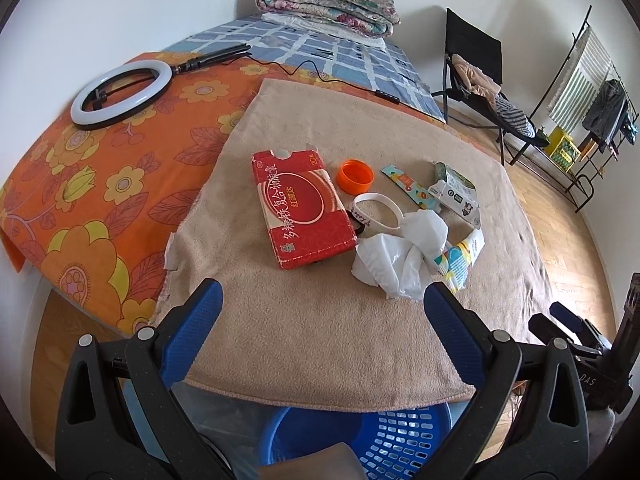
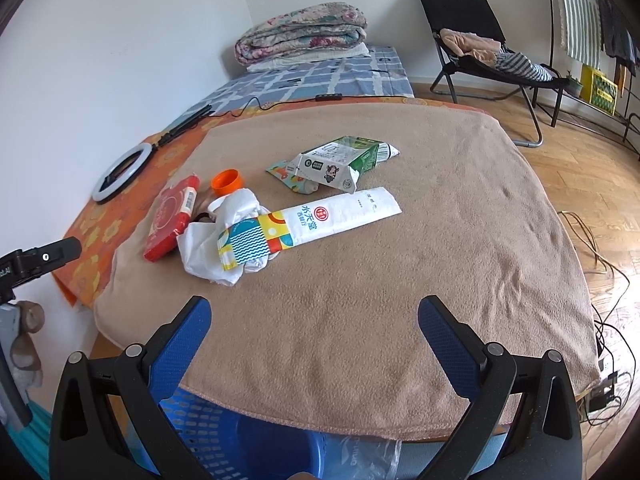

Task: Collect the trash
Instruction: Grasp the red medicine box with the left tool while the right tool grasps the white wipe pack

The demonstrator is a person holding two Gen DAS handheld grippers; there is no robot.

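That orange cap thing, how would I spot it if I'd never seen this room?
Find the tan blanket spread over the bed, with a cluster of litter on it. The orange cap lies at the cluster's far side, just beyond the red box, near the white wristband. It is the only small round piece, bright orange and lying open like a shallow cup.

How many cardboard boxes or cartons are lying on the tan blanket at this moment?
2. The red box lies on the left of the pile, beside the crumpled white plastic bag. The crushed milk carton lies at the far right. More could hide under the bag.
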